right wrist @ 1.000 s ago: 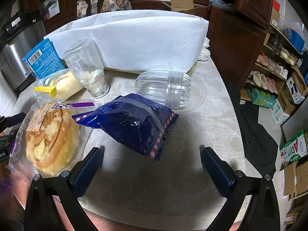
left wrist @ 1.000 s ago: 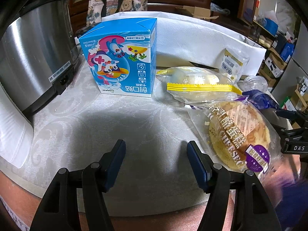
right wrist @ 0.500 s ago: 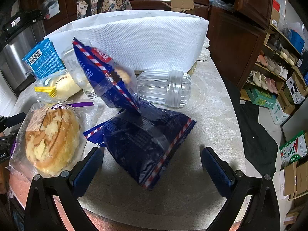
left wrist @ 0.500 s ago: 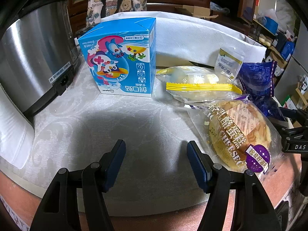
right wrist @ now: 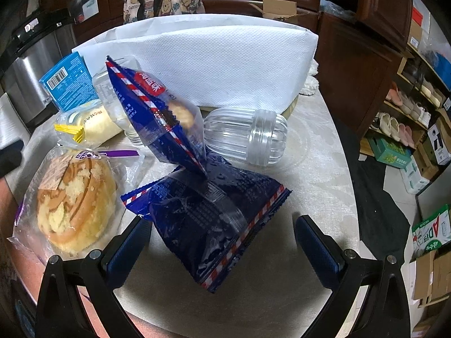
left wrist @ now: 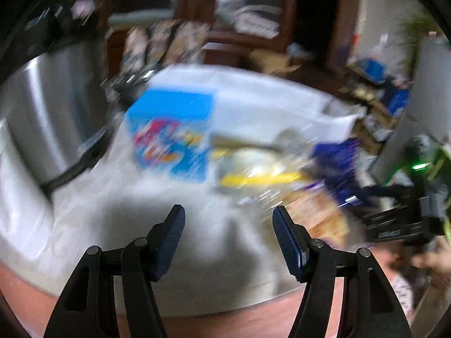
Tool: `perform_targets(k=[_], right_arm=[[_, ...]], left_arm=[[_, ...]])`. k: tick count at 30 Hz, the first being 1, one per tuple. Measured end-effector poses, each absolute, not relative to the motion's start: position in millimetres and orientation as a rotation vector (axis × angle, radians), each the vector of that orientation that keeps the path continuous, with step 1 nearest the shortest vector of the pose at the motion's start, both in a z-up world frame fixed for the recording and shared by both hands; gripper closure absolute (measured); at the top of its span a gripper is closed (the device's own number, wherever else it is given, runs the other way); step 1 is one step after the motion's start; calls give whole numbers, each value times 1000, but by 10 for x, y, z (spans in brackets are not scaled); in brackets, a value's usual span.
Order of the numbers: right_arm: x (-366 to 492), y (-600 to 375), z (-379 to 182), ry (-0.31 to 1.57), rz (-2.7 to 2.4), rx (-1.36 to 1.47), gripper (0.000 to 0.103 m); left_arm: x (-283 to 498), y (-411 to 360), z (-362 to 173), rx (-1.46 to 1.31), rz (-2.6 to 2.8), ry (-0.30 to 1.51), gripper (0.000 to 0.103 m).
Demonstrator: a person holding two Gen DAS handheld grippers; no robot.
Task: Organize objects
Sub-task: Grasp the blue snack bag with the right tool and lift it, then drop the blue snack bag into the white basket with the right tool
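Two dark blue snack packets (right wrist: 214,219) sit joined at a corner on the pale tablecloth (right wrist: 310,174): the lower one lies flat right between the right gripper (right wrist: 222,239) pads, the upper one stands tilted above it. Jaws spread wide, nothing pinched. Those packets look light, crinkly and slick, with soft contents inside, so a gentle pinch on the crimped striped seam seems safest. Just left lies the wrapped cheese bun (right wrist: 73,197); behind, a clear ribbed jar (right wrist: 248,136) on its side. The left gripper (left wrist: 228,222), jaws apart and empty, hovers over bare cloth in a heavily blurred view.
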State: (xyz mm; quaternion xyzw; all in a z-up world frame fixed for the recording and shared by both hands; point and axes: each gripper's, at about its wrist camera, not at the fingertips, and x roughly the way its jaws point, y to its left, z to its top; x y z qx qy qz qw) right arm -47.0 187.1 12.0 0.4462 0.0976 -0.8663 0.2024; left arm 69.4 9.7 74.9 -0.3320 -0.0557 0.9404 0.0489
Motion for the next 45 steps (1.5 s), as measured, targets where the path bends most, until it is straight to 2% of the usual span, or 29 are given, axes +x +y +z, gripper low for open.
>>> perform_targets(k=[4,5,7,8,9,12,14,15,18,22,24,26,28,30,34,35,37,40,45], right_arm=[[-485,1853,137,283,-2397,1271,1],[-466,1897,160,266,-2411,1284,15],[-340,2056,264,161,-2433,1268,38],[-228,2130,359,85,-2425,1234,38],[-78,2236,529,-1,-2428,1137,38],[178,2316,996,-40,-2483,886,32],[179,2262,1216,-20,-2501,800,9],[158,2201,1314,-3,-2504,766,6],[-31,2051,1507,17,-2506,741,6],[-246,1913,1560,-3,-2494,665,6],[-322,1843,1362,12,-2469,681,7],[-302,1810,1171,33,-2441,690,33],[-349,1759,944,81,-2393,784,42],[-406,1682,835,149,-2401,848,46],[-451,1605,773,196,-2415,876,48],[-479,1581,740,203,-2410,897,58],[-533,1559,666,196,-2398,943,72],[-502,1608,673,178,-2405,930,79],[-369,1890,980,-38,-2401,768,81]], left_arm=[[671,256,1051,-895,2819,-129,39],[634,274,1093,-896,2823,-121,42],[580,260,1133,-890,2856,-130,63],[560,239,1153,-899,2875,-131,77],[563,262,1152,-918,2881,-122,84],[468,279,1139,-976,2925,-31,87],[392,327,1217,-981,2929,-1,89],[352,342,1235,-979,2930,8,93],[238,503,1384,-987,2944,88,97],[65,597,1542,-935,2937,52,97],[-38,554,1522,-911,2913,-25,96],[-118,487,1434,-900,2897,-87,96],[-177,425,1314,-904,2900,-97,96],[-209,357,1202,-919,2904,-120,96],[-209,280,1098,-924,2859,-169,95],[-212,274,1082,-931,2853,-173,95],[-221,272,1062,-933,2841,-184,95],[-223,301,1047,-923,2823,-184,95],[-154,350,1126,-842,2823,-150,95]])
